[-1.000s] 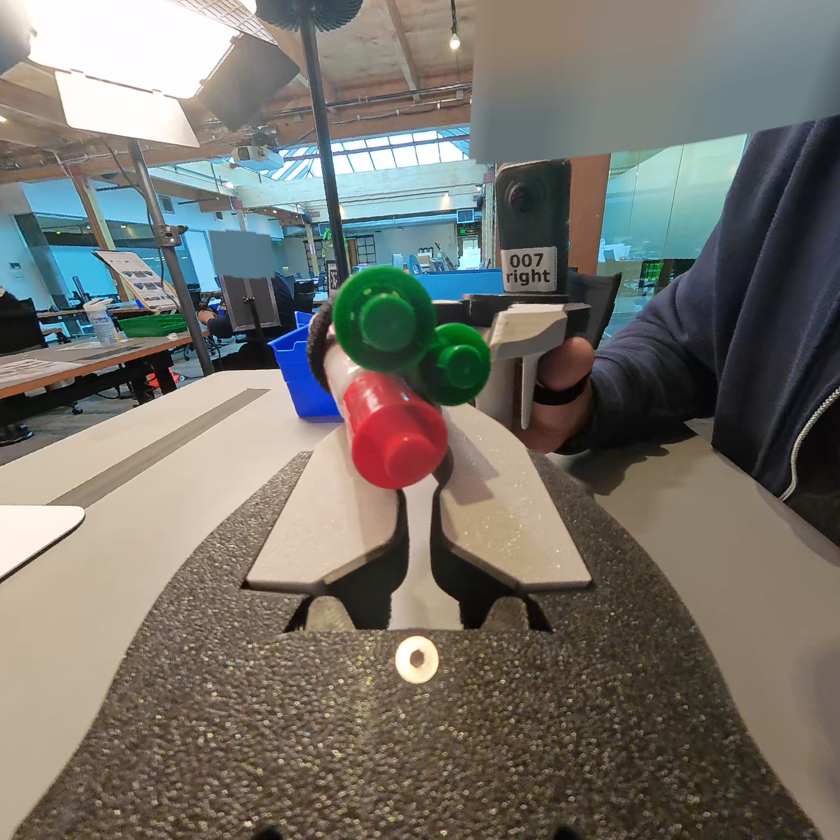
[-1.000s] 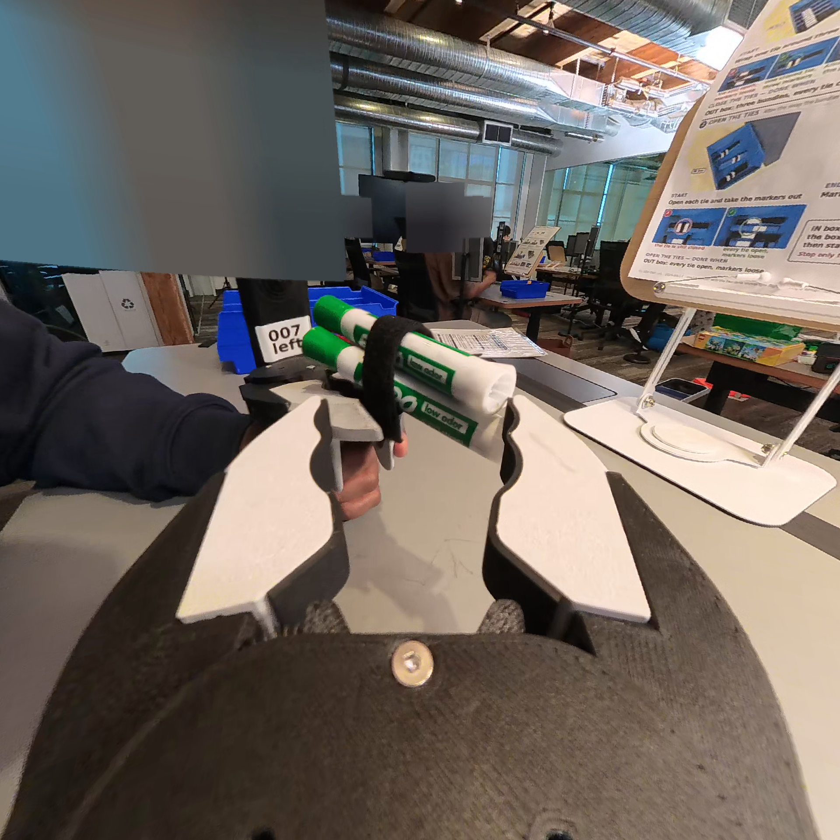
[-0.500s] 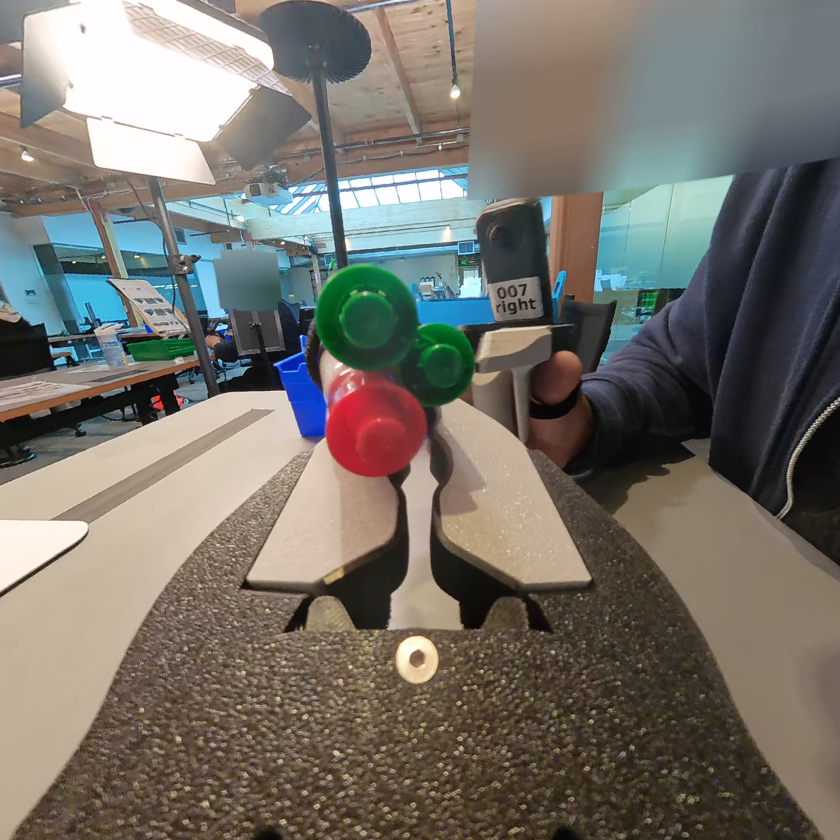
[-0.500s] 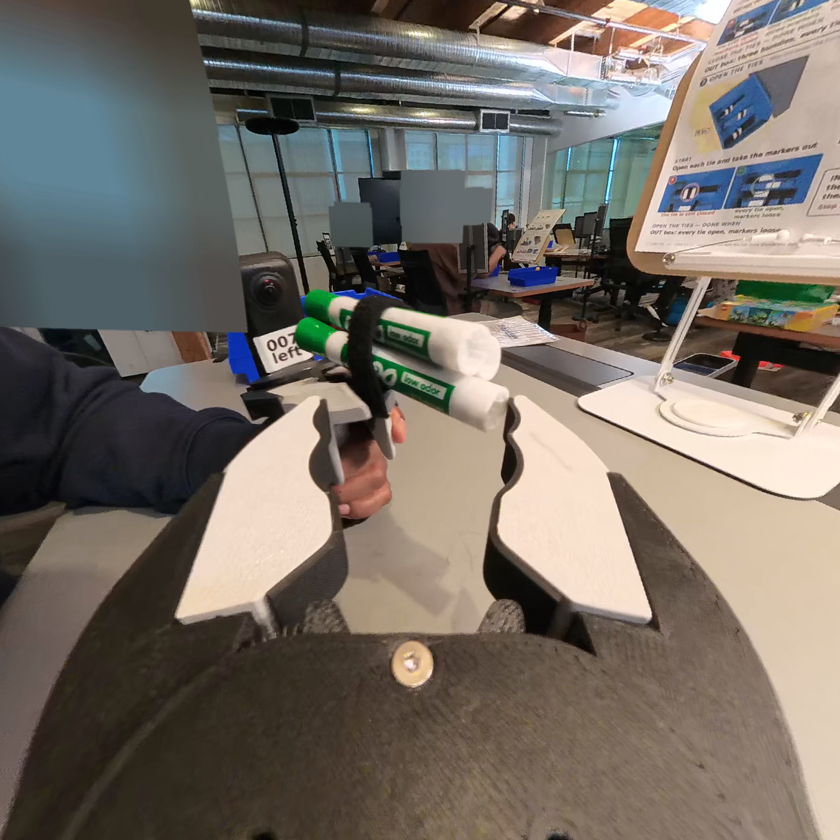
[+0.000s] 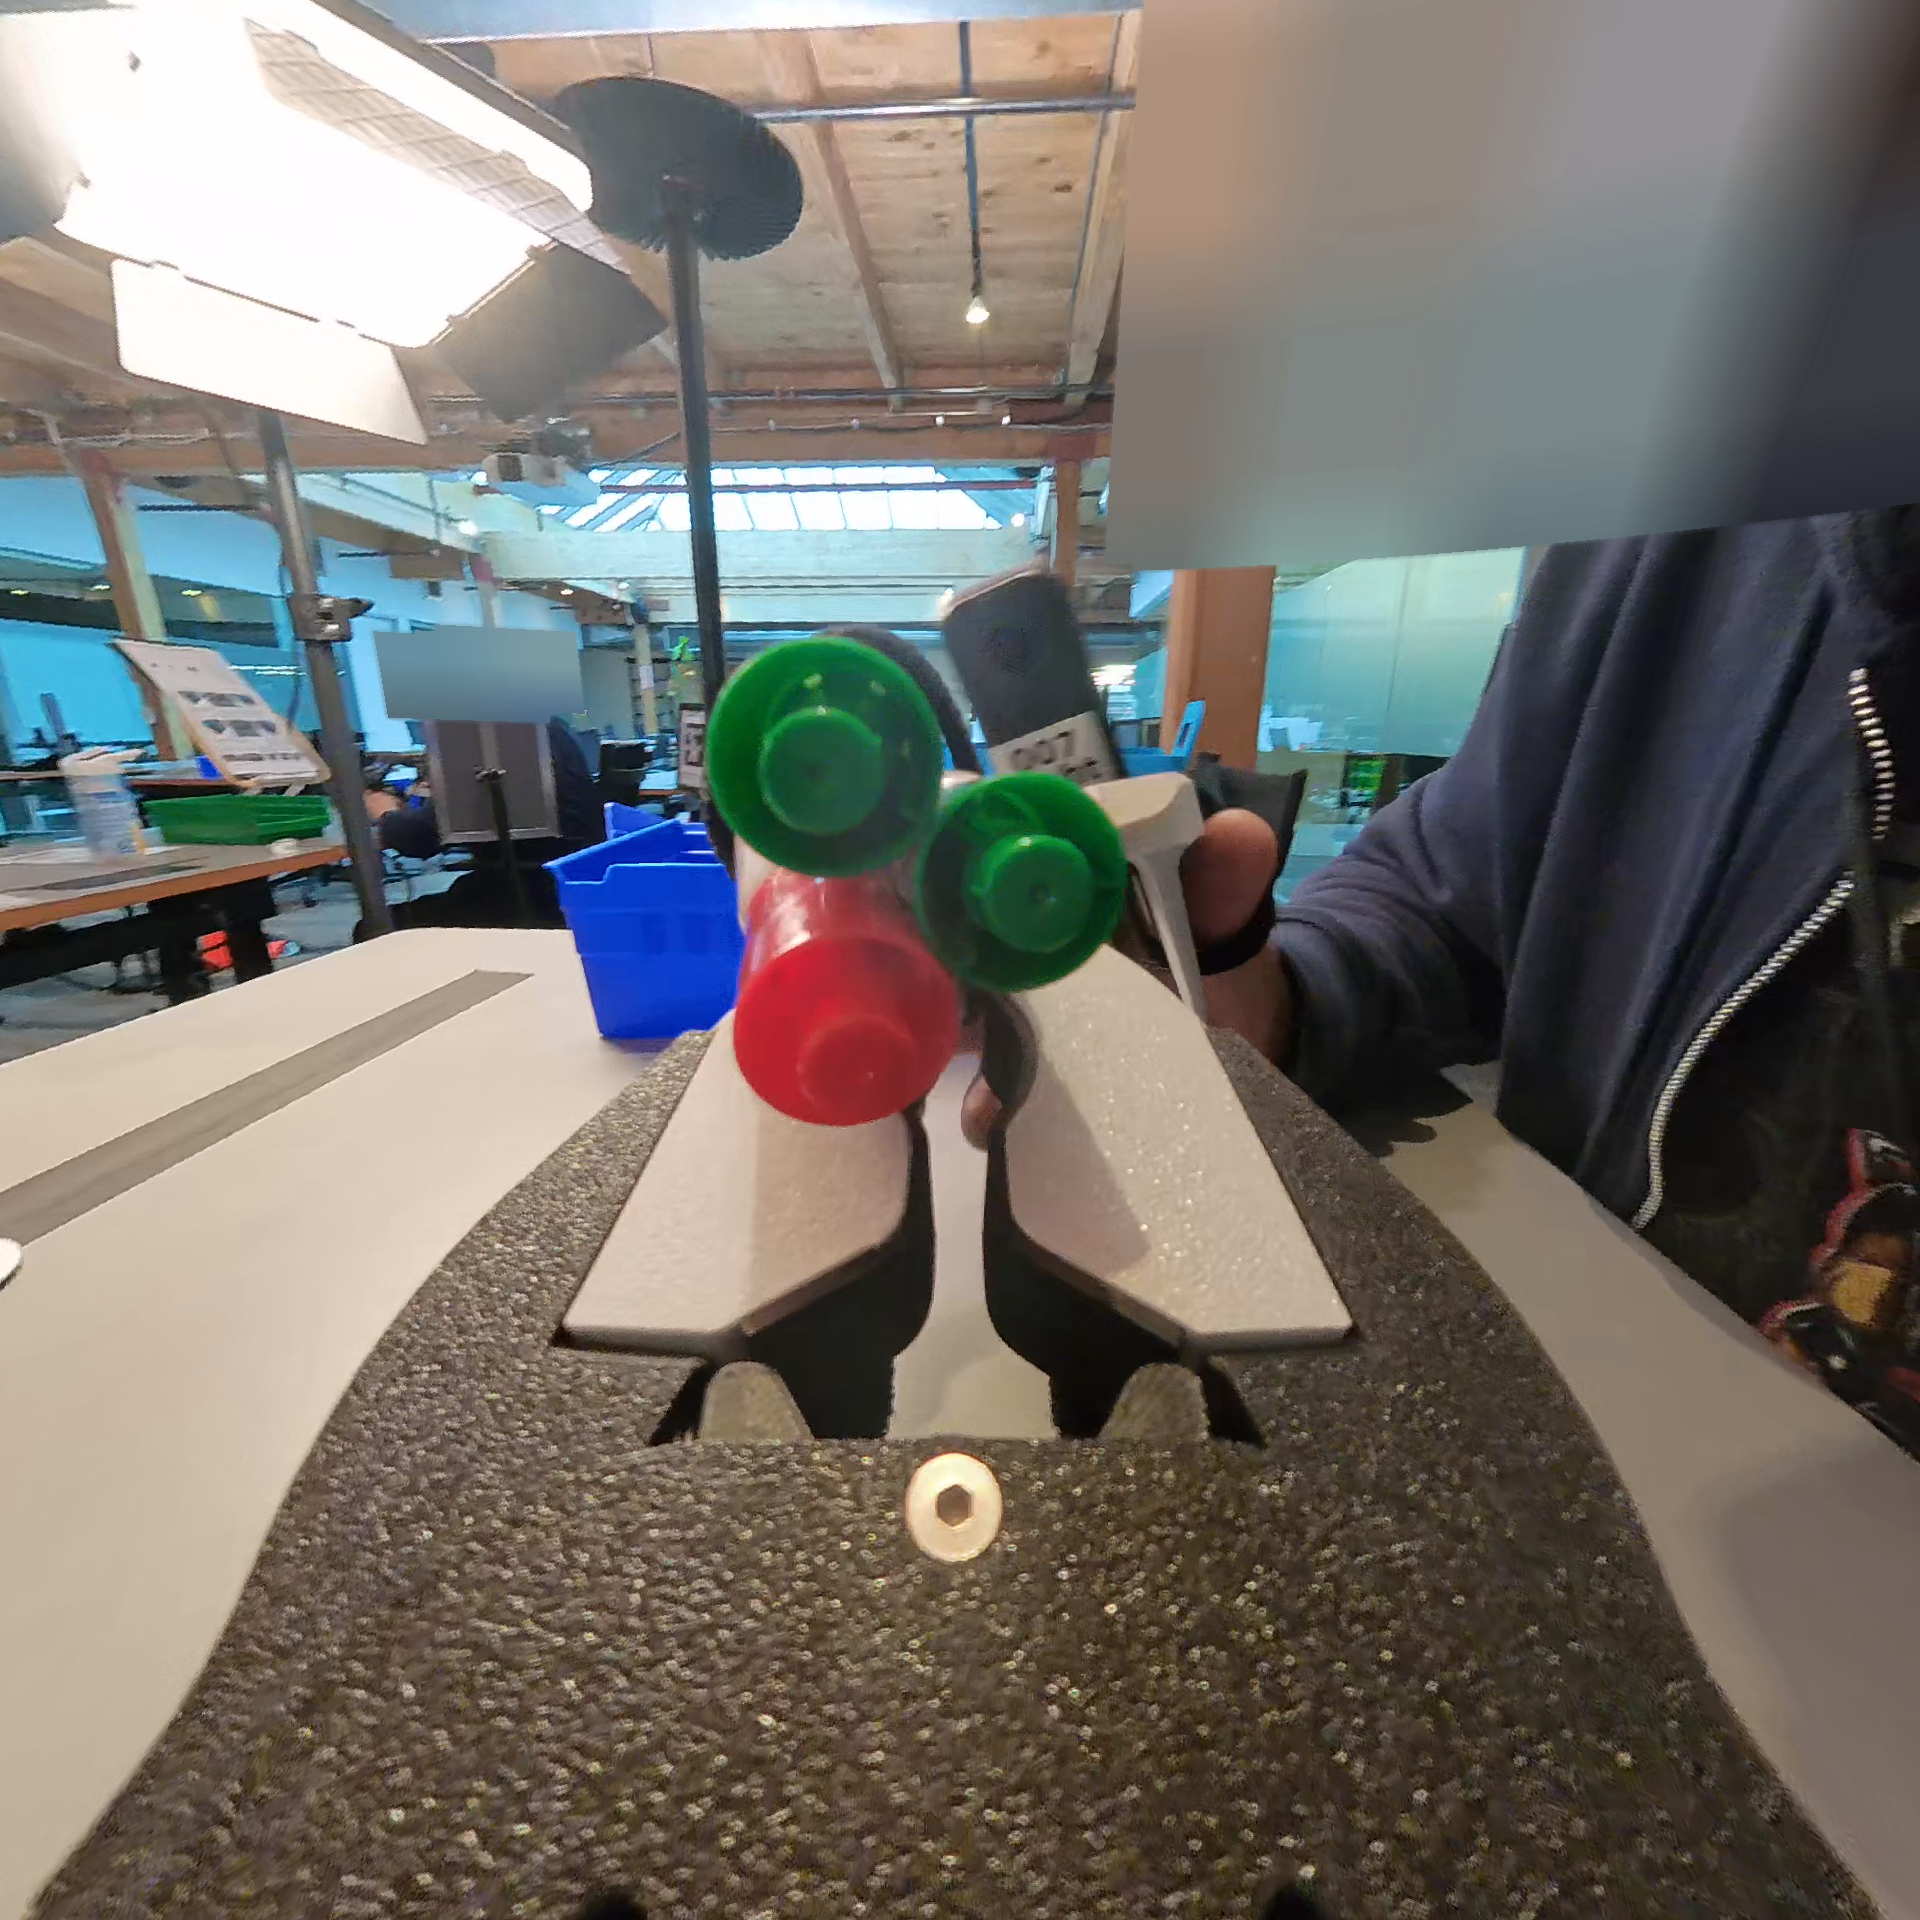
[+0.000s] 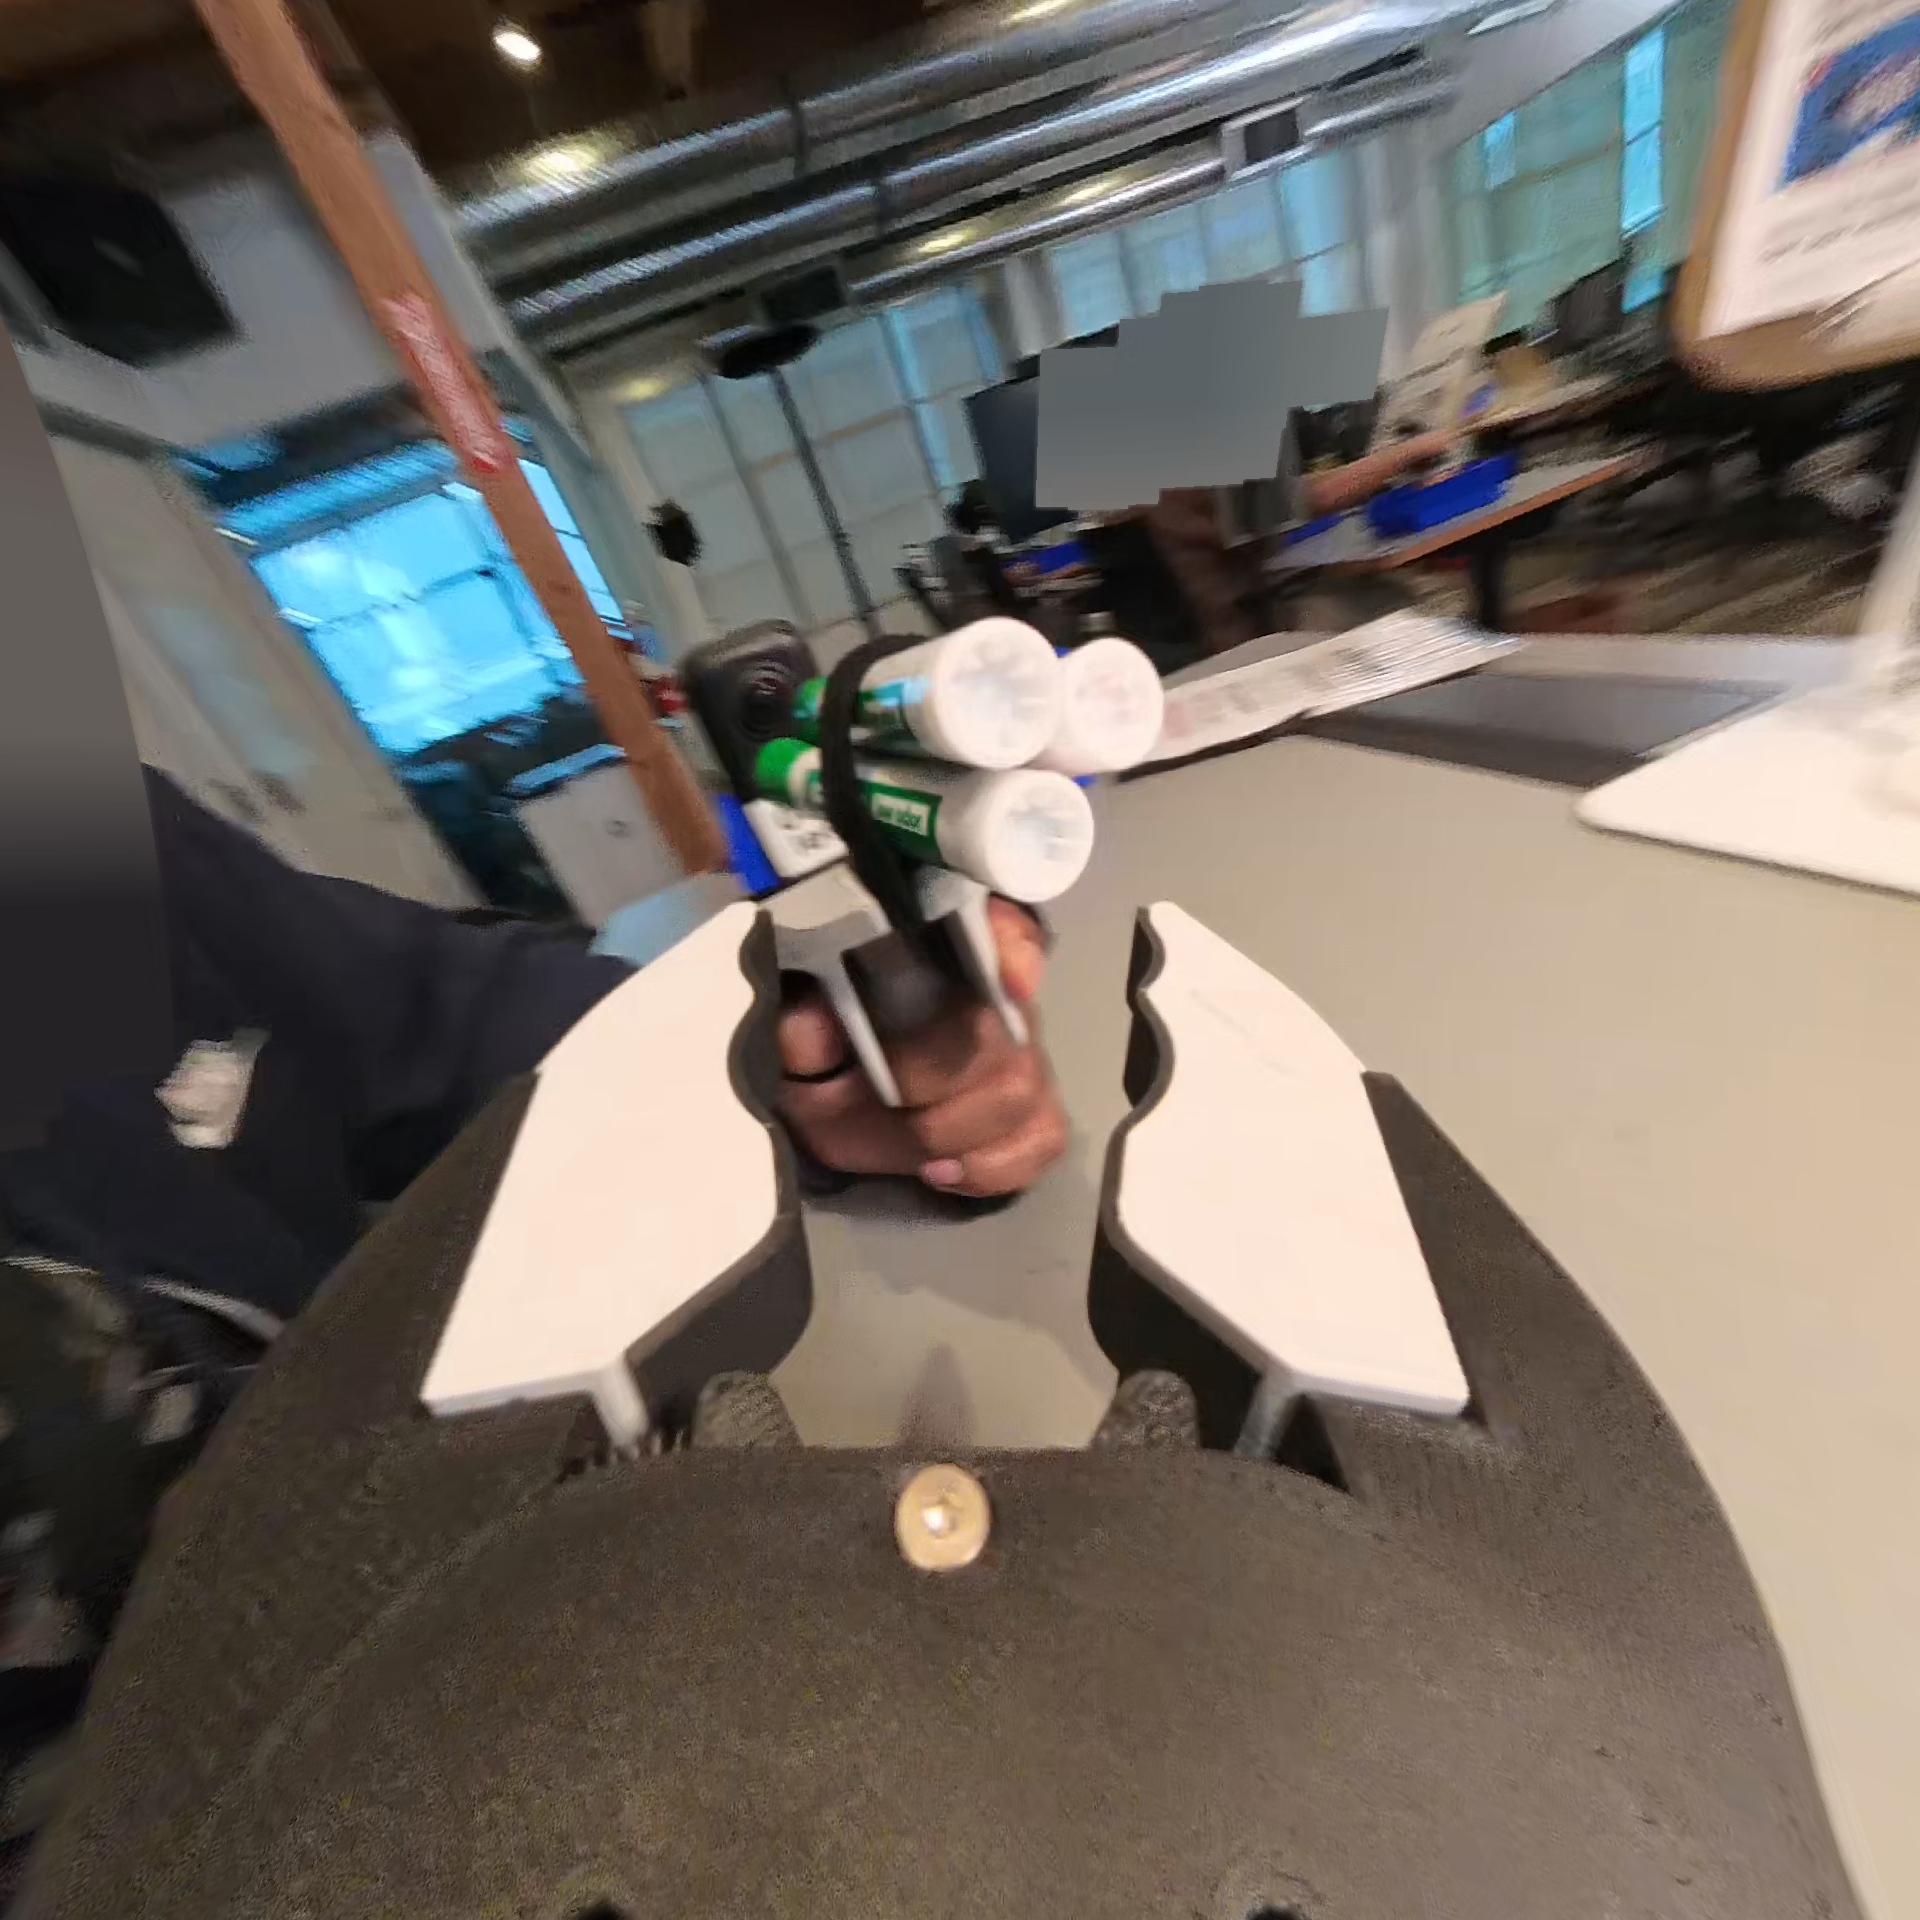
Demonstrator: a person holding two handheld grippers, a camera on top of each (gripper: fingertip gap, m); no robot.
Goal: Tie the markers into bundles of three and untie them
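Observation:
A bundle of three markers (image 5: 883,862) with two green caps and one red cap points its caps at the left wrist camera. My left gripper (image 5: 935,1023) is shut on the bundle from below, above the grey table (image 5: 260,1195). In the right wrist view the bundle (image 6: 997,748) shows its white butt ends, and a black tie (image 6: 847,769) wraps it. The left gripper (image 6: 904,935) holds it there. My right gripper (image 6: 951,925) is open and empty, just short of the bundle. It also shows behind the bundle in the left wrist view (image 5: 1153,831).
Stacked blue bins (image 5: 644,935) stand on the table behind the bundle. A white sign stand base (image 6: 1766,821) and a printed sheet (image 6: 1330,686) lie to the right. The person's dark sleeve (image 5: 1455,935) is at the right. A studio light (image 5: 301,208) hangs overhead. My left and right fingertips are right by each other.
The right gripper has swung round, so it now faces the markers' butt ends; its view is motion-blurred. The left gripper has tilted up slightly and still holds the bundle.

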